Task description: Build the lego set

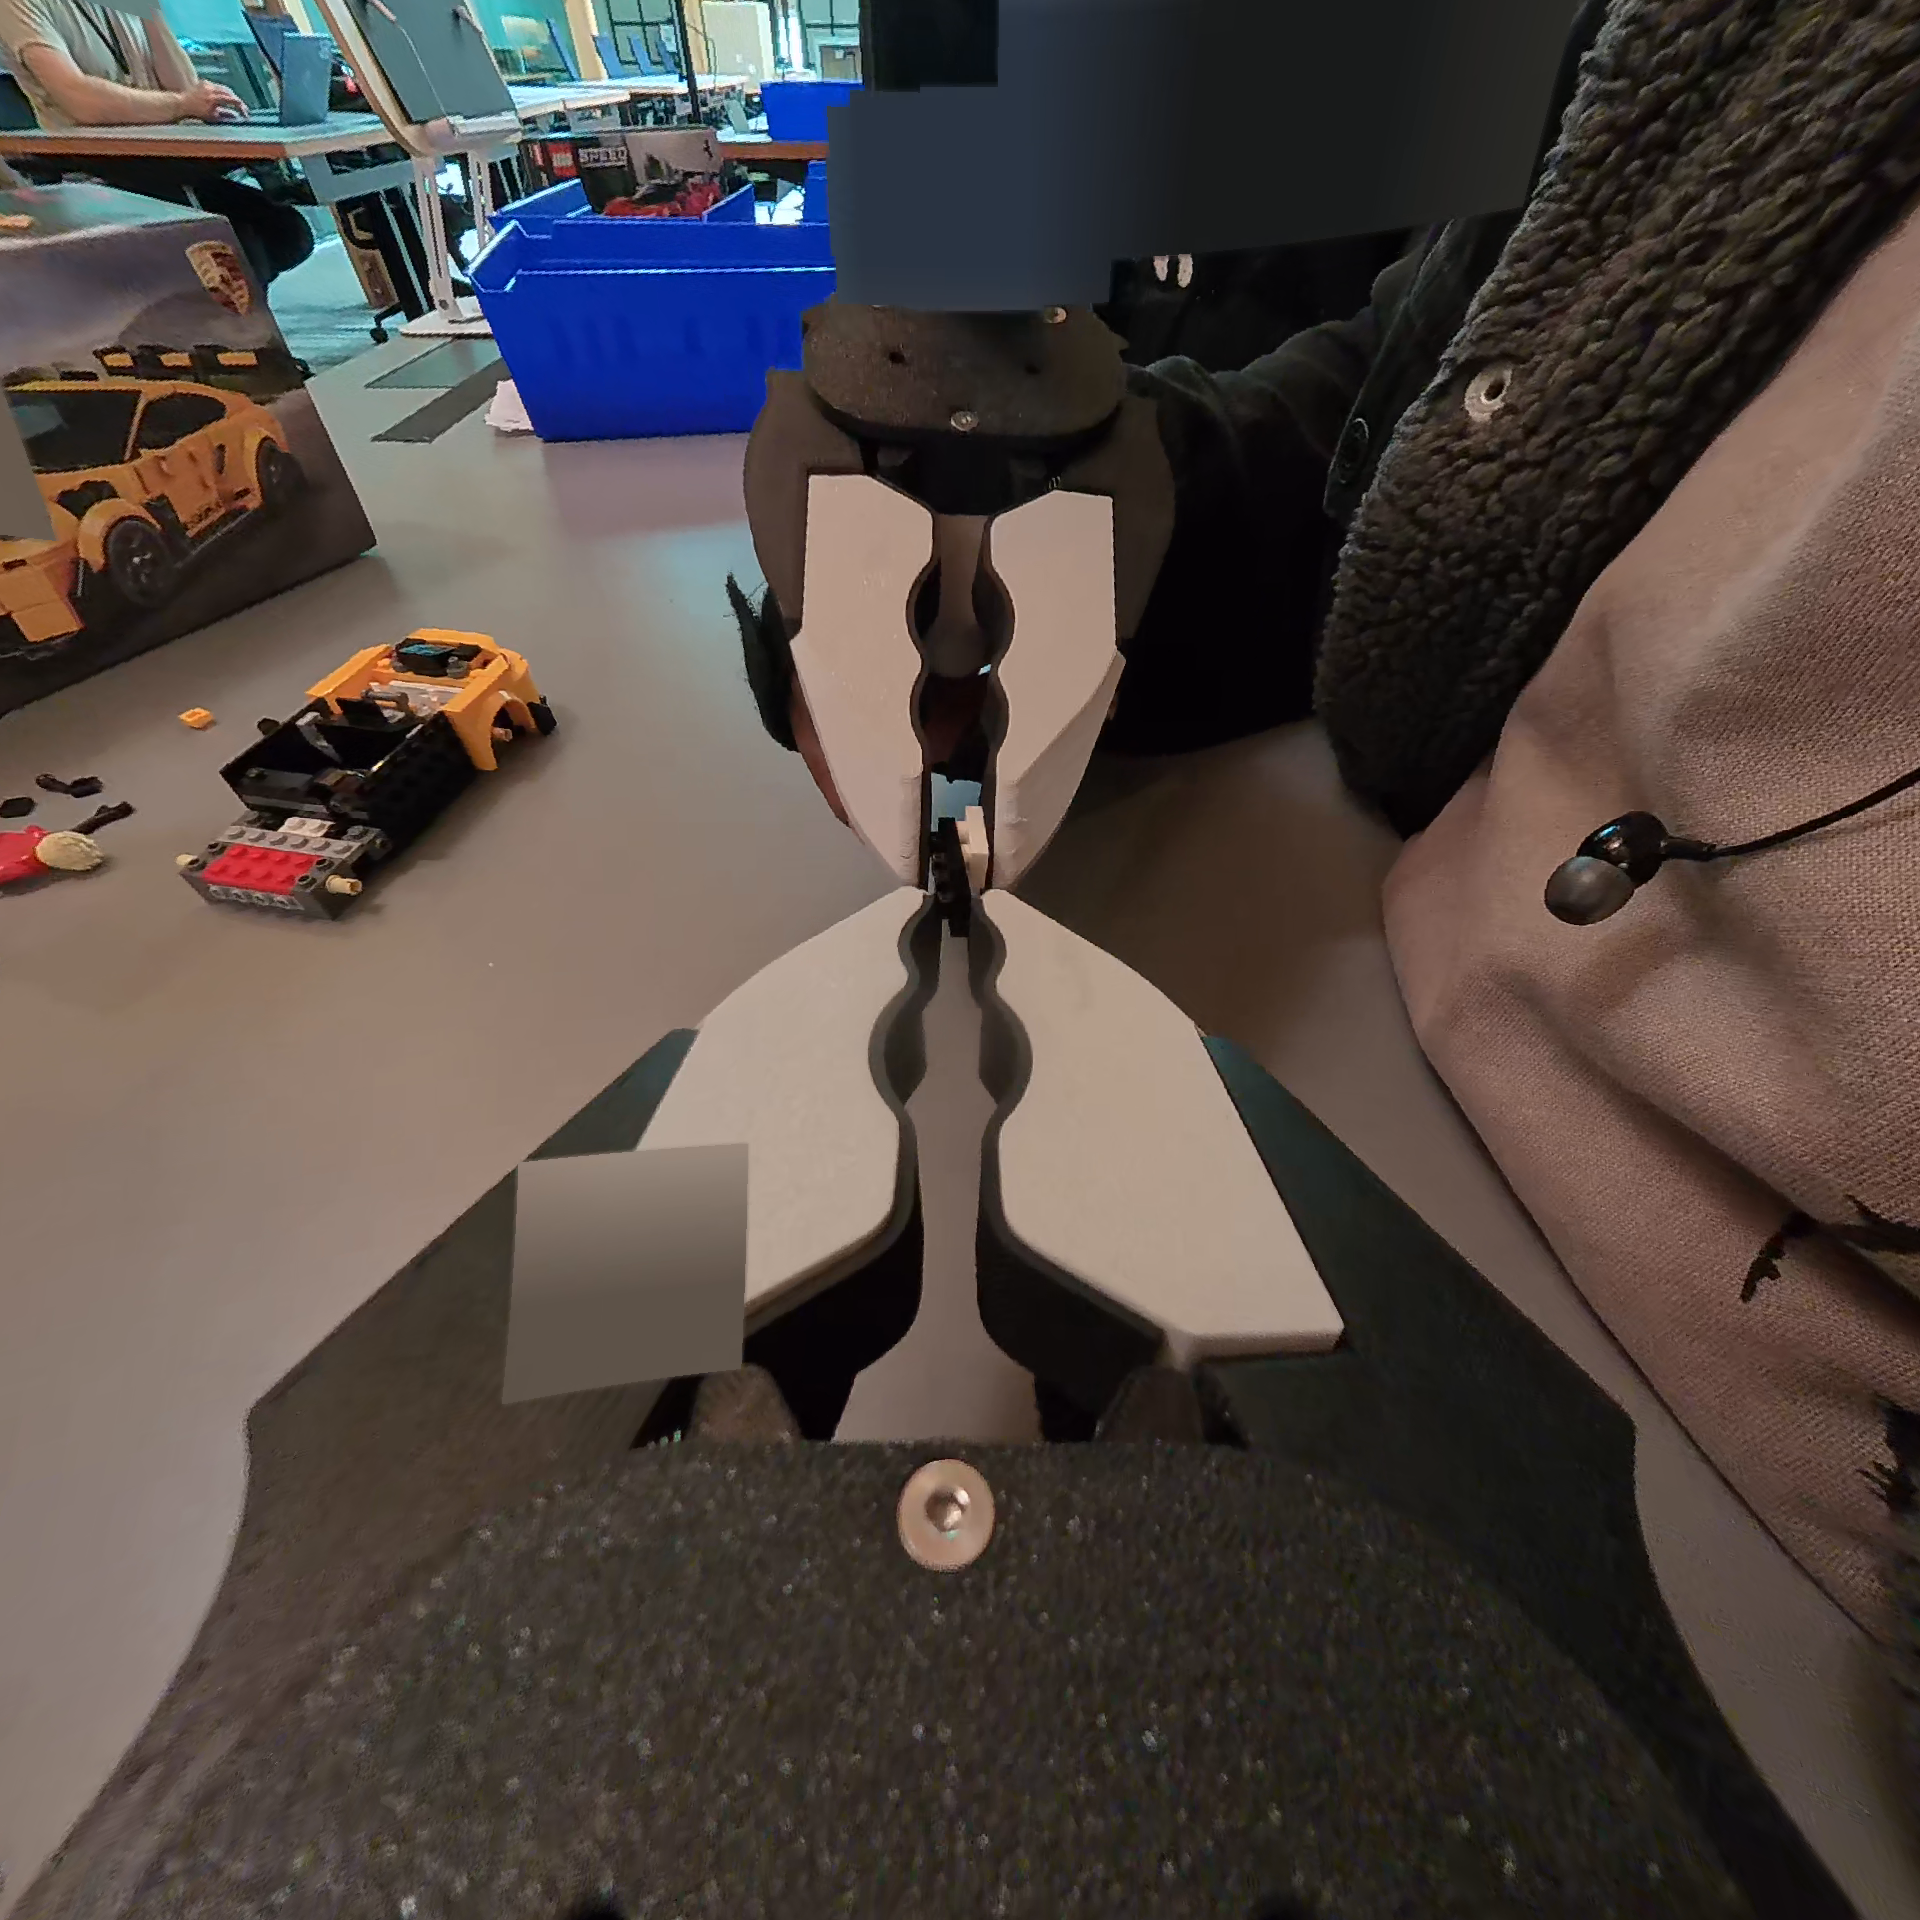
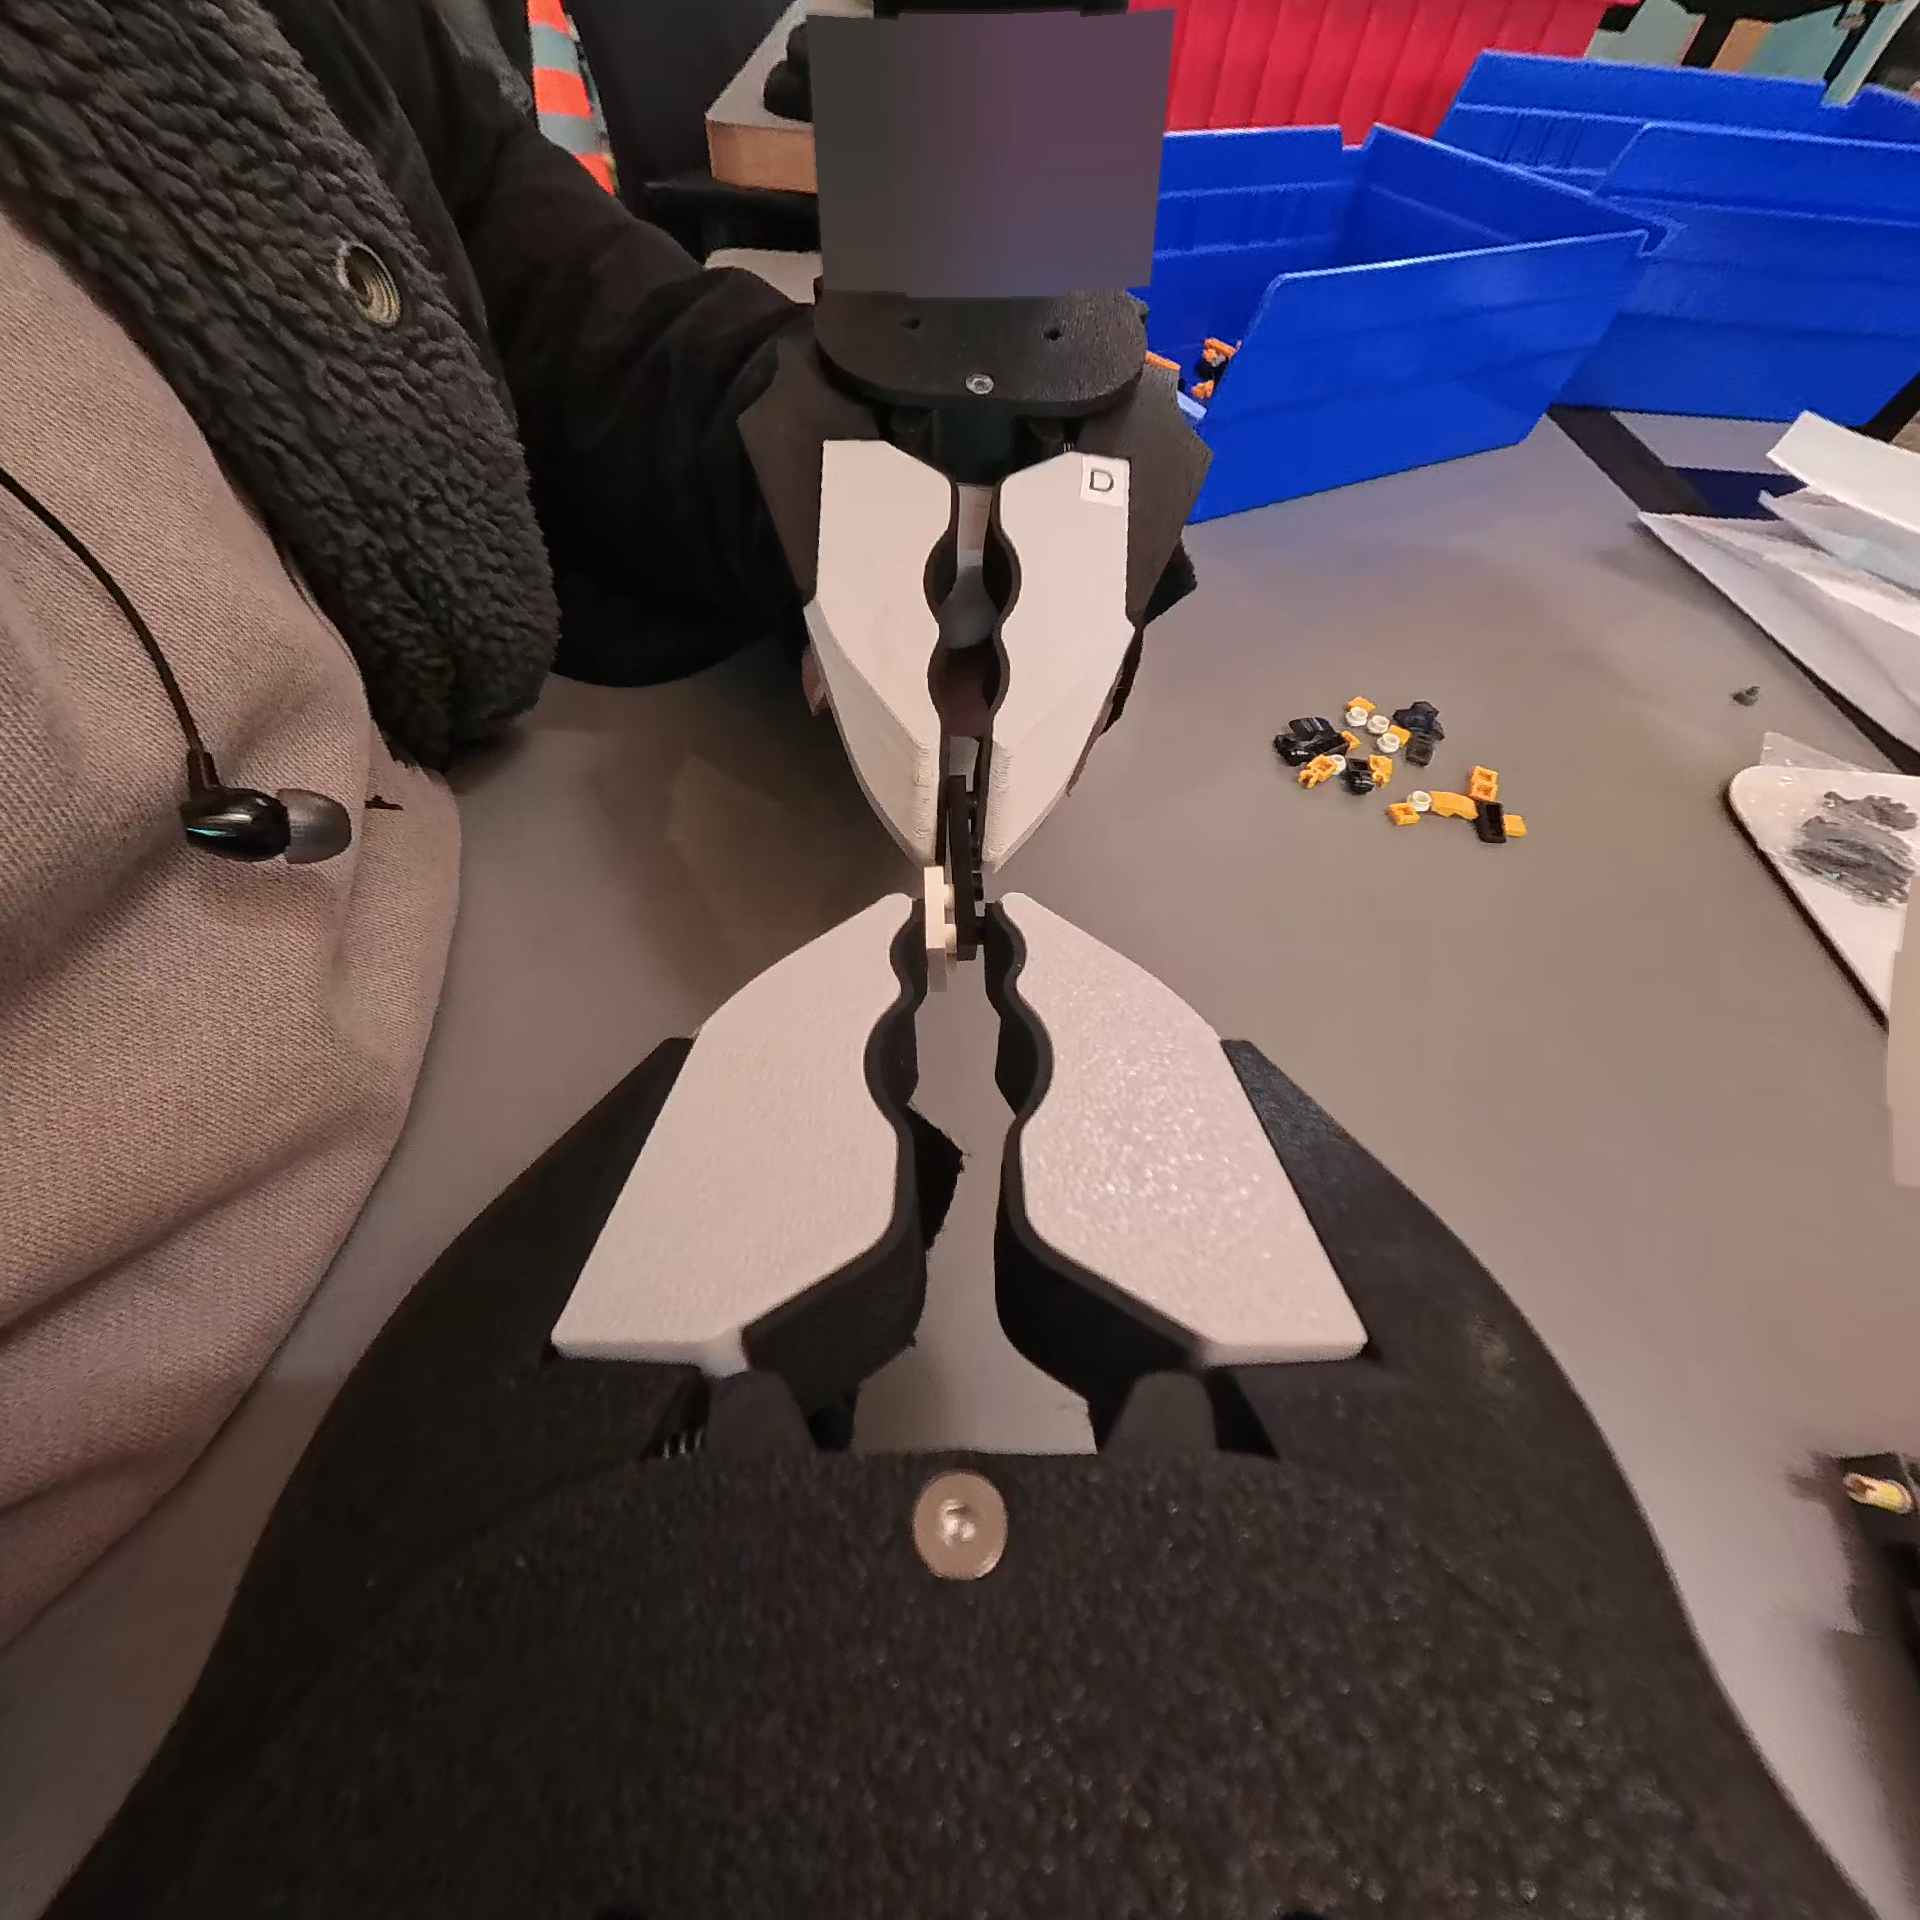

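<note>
I've got both grippers tip to tip above the counter point(image 1: 312, 1091). Left gripper point(image 1: 951, 920) nearly closed on a thin black studded strip point(image 1: 948, 868), long axis running fwd into the right gripper point(image 2: 961, 935), which pinches a small white plate point(image 2: 940, 925) flat against it. Hard glossy plastic, matte white fingers. Half-built car point(image 1: 364, 769) sits well off to my left
</note>
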The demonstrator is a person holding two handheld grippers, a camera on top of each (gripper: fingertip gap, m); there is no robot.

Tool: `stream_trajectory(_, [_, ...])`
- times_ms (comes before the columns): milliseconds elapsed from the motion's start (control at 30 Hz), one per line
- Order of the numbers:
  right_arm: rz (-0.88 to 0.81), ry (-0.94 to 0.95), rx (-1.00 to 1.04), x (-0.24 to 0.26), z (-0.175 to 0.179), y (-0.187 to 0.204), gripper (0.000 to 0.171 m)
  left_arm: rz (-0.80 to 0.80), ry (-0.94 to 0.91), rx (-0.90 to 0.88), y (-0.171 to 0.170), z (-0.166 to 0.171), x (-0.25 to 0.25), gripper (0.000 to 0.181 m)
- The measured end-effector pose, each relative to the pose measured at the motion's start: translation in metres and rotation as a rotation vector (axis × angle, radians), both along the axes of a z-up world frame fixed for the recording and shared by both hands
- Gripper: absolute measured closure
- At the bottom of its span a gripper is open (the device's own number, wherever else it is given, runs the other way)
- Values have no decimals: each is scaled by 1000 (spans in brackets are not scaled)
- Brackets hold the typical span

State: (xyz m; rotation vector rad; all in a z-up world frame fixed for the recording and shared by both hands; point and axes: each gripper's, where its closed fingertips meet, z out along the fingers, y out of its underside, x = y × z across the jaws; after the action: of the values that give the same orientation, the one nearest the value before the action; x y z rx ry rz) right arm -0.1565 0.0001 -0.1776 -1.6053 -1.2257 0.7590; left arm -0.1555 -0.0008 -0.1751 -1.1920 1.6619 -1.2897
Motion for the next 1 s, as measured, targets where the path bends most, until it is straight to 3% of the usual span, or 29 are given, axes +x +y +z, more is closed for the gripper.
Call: stream_trajectory(1000, [39, 7, 16, -3, 3, -5, 162, -74, 22, -133, -10, 2, -3, 176])
